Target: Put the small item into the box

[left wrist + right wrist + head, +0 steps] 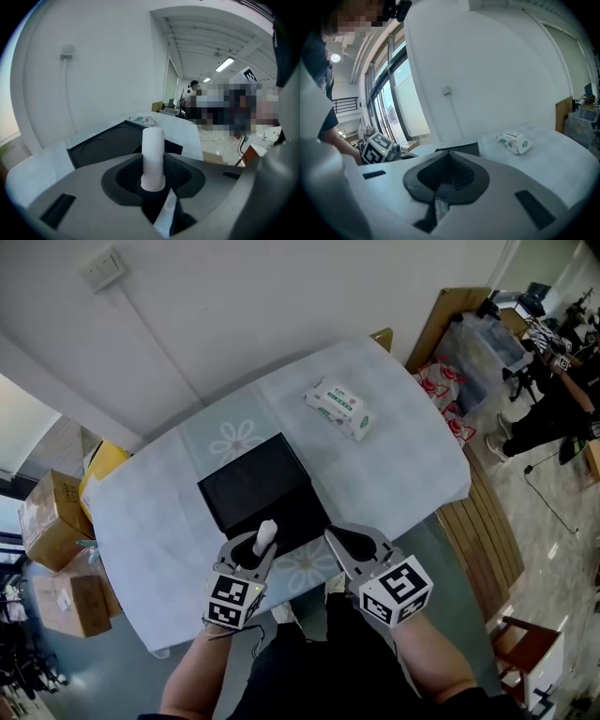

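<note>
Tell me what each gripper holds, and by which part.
The left gripper holds the white tube by its lower end; the top sticks out past the jaws. The right gripper is shut and holds nothing.

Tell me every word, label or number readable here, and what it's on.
Nothing in these pictures can be read as text.
Wipes pack: green print, too small to read.
Left cube and right cube: black-and-white square patterns, no letters.
Bags beside the table: red print, too blurred to read.
Cardboard boxes: no print legible.
</note>
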{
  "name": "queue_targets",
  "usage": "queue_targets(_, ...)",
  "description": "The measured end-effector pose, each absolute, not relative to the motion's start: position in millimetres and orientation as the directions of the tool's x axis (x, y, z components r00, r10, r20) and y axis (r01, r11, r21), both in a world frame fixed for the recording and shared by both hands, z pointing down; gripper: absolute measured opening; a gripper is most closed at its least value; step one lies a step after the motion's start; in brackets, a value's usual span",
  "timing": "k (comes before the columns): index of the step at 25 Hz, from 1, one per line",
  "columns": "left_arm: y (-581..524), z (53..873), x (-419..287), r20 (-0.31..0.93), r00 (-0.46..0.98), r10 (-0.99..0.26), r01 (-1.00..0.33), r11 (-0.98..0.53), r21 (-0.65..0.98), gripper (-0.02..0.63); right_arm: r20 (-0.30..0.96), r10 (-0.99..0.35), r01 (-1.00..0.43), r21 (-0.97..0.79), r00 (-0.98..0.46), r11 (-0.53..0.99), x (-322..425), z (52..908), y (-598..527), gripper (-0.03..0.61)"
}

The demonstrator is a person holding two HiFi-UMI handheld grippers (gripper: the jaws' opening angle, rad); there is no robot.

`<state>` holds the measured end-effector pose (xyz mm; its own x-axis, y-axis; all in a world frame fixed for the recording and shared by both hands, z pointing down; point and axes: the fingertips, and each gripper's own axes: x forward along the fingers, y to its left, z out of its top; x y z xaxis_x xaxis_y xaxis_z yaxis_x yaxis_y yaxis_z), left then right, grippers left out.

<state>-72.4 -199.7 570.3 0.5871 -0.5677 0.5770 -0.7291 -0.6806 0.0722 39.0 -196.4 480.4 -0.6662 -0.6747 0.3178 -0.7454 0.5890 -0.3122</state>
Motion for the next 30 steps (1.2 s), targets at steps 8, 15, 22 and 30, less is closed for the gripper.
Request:
queue_targets(8, -209, 622, -62, 0.752, 0.454, -0.479, -0.712, -0.702, -0.017, 0.138, 0.340, -0.640, -0.725, -0.348, -0.689, 0.595, 54, 502, -206, 0.009)
queue_targets(15, -214, 651, -57, 0.839, 0.364, -0.405, -0.683, -0.728, -0.056, 0.138, 0.348, -0.622, -0.713, -0.368, -0.701, 0.597, 67, 514, -215, 0.009)
queue_targets(22, -213, 671, -54, 0.908, 0.282, -0.311, -0.669, -0.742, -0.047, 0.138, 0.345, -0.608, -0.698, -0.390, -0.715, 0.600, 76, 520, -222, 0.009)
queue_targets(30, -218, 682, -50, 0.928, 0.239, -0.285, -0.673, -0.737, -0.053, 0.140, 0.349, -0.585, -0.680, -0.412, -0.732, 0.606, 84, 529, -227, 0.009)
